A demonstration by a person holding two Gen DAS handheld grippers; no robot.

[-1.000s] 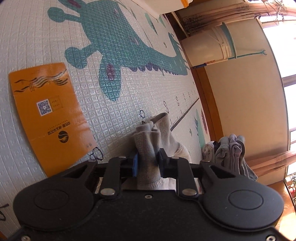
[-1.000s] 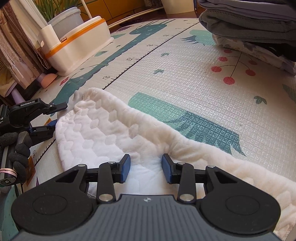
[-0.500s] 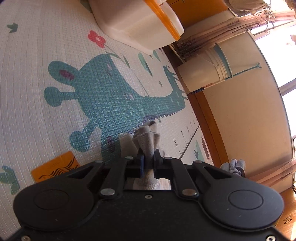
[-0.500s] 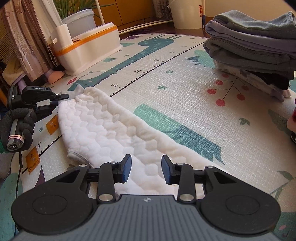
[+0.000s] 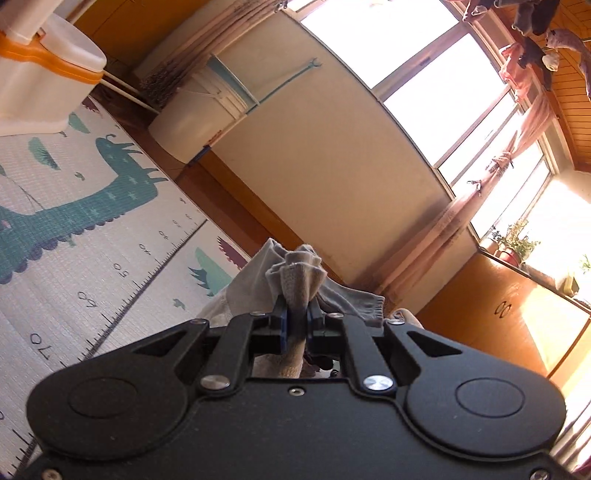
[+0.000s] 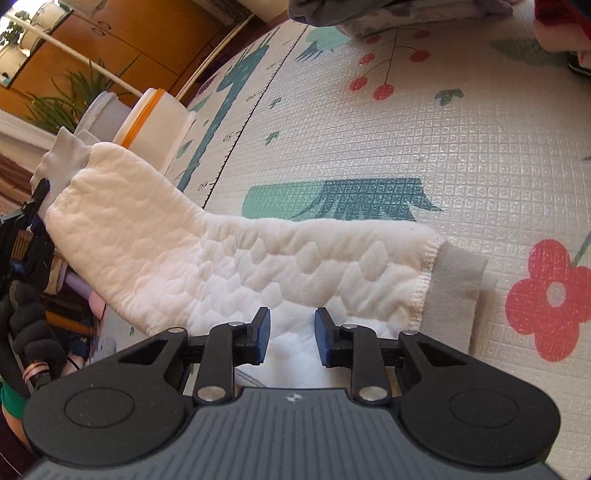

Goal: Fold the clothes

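A white quilted garment [image 6: 229, 258] with grey cuffs stretches across the play mat [image 6: 461, 155], one end lifted at the left. My left gripper [image 5: 295, 323] is shut on a bunched grey cuff [image 5: 297, 280] of that garment and holds it up in the air. In the right wrist view the left gripper [image 6: 31, 221] shows at the far left edge, held by a gloved hand [image 6: 26, 332]. My right gripper [image 6: 291, 334] is open just above the garment's near part, with nothing between its fingers. A grey cuff [image 6: 456, 284] lies flat at the right end.
A stack of folded clothes [image 6: 369, 14] sits at the far end of the mat. A white tub with an orange rim [image 6: 155, 125] stands to the left, with potted plants [image 6: 70, 96] behind it. A white bucket [image 5: 195, 122] stands by the wall.
The left gripper has risen and tilted upward, lifting the garment's cuffed end off the mat. The right gripper has swung right along the garment and stays open.
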